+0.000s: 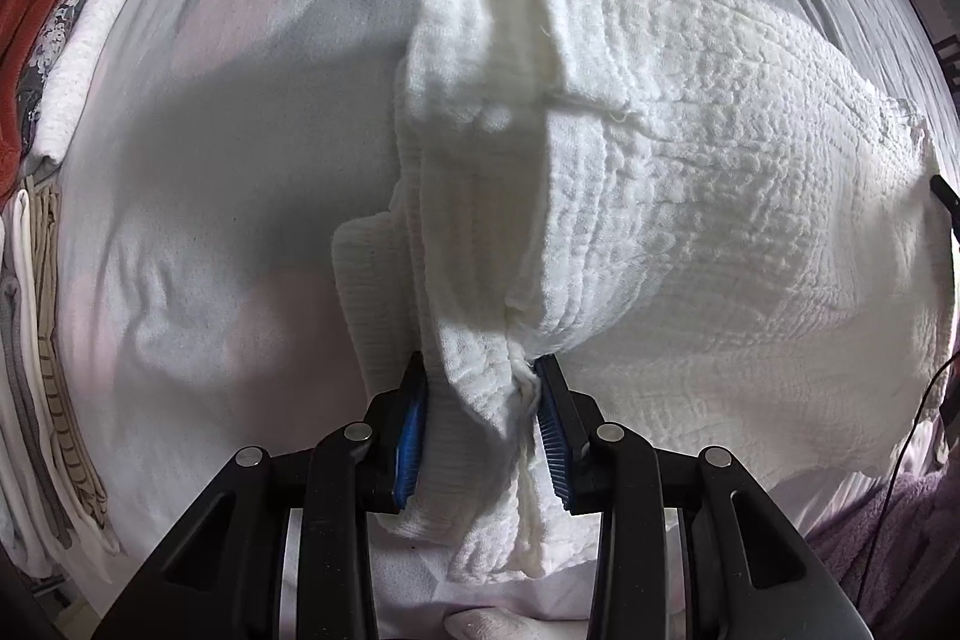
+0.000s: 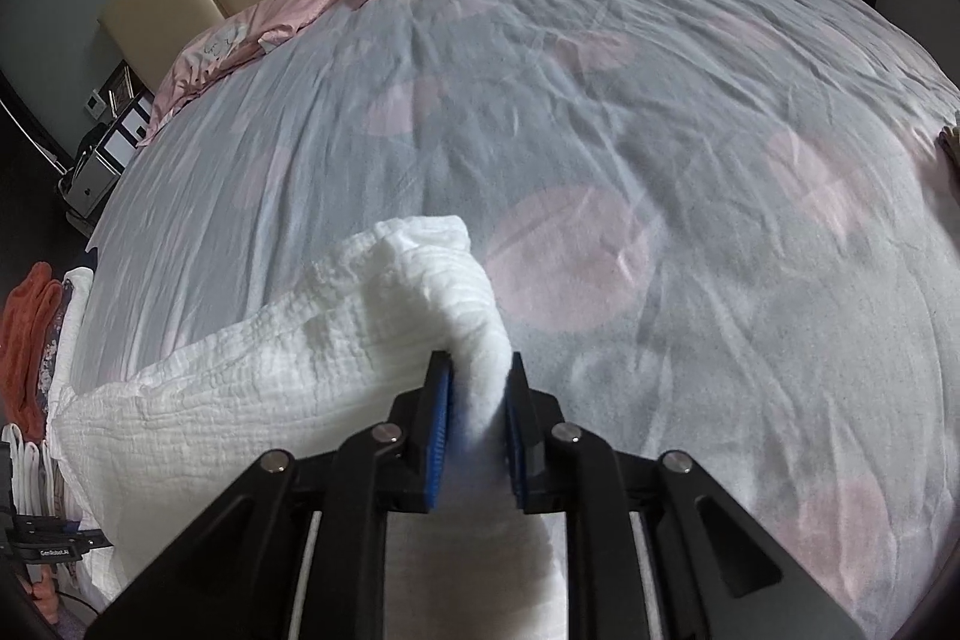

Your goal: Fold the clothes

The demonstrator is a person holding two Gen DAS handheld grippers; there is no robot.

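Soft, even indoor light; a grey shadow falls on the bedspread (image 1: 198, 148). Strong fisheye bending, dark vignetted corners, slight blur throughout.

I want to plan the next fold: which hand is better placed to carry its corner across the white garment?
Probably the right gripper: it pinches one thin edge of the white garment, while the left gripper clamps a bunched wad.

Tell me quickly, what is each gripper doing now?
Left gripper: closed on the white garment.
Right gripper: closed on the same white garment.
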